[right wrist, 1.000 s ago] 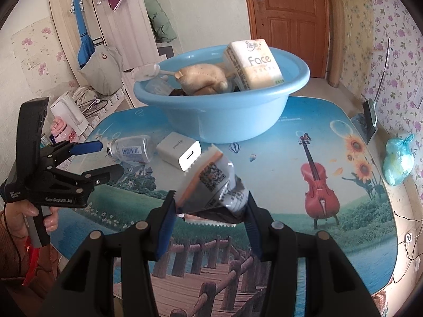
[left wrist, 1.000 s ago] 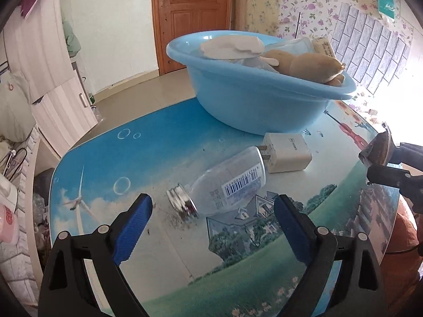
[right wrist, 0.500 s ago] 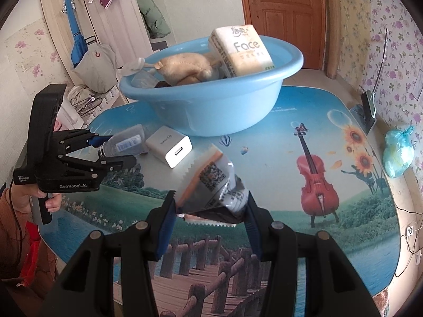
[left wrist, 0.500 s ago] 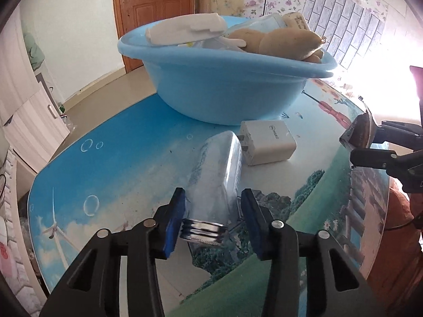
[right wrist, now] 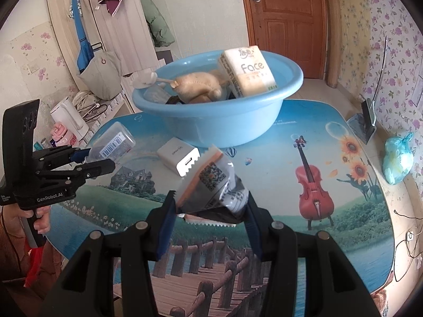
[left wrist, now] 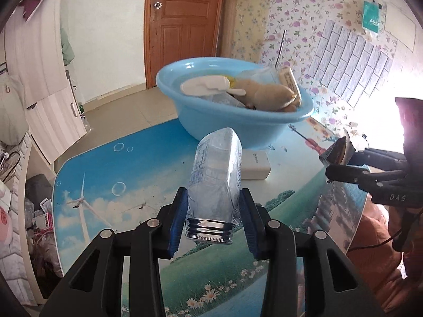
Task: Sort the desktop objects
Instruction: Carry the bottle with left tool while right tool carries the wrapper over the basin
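Tongs on the left (left wrist: 213, 212) pinch a clear plastic bottle (left wrist: 215, 174) near its silver screw cap, its body tilted up off the worktop (left wrist: 100, 174) toward the blue basin (left wrist: 238, 129). Right tongs (right wrist: 211, 206) are pressed on a crumpled snack packet (right wrist: 208, 187), held above the worktop. A white charger (right wrist: 178, 155) lies between them, just before the basin, whose lower contents are hidden.

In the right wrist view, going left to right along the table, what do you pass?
Clear plastic bottle held in the left claw → white square charger → crinkled foil snack packet in the right claw → tied light blue plastic bag.
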`<action>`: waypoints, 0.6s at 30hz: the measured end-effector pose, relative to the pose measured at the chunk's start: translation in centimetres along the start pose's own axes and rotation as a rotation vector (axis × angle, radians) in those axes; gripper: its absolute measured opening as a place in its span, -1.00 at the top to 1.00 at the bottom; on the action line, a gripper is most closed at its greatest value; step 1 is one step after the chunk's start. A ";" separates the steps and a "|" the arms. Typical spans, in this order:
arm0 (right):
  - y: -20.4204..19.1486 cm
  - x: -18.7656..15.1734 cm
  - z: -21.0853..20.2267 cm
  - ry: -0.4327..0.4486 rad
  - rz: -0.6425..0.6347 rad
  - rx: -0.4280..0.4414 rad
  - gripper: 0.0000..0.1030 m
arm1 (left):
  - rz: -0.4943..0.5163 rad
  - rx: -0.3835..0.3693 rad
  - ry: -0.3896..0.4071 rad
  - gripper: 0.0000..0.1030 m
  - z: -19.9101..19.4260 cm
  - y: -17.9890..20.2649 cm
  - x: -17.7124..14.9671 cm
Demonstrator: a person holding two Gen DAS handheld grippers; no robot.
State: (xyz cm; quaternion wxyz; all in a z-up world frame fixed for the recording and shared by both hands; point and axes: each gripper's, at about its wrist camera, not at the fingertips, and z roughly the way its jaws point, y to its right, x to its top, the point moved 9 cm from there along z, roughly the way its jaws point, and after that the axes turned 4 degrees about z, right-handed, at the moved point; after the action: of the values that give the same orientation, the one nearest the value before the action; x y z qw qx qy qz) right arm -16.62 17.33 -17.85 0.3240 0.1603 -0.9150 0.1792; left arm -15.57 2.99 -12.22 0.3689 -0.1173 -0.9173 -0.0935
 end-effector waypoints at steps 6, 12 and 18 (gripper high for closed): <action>-1.9 1.8 -1.5 0.055 -0.021 0.042 0.09 | -0.040 0.014 0.092 0.25 -3.8 -0.2 2.6; -3.3 4.9 -2.7 0.114 -0.056 0.060 0.09 | -0.037 0.038 0.157 0.25 -5.8 -0.4 6.3; -3.0 8.0 -3.6 0.157 -0.053 0.056 0.09 | -0.034 0.029 0.169 0.25 -4.8 -0.3 8.6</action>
State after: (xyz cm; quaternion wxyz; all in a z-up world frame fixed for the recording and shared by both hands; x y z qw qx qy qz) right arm -19.36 14.77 -9.37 0.3946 0.1791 -0.8769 0.2079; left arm -18.54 2.74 -2.82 0.4452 -0.0881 -0.8859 -0.0961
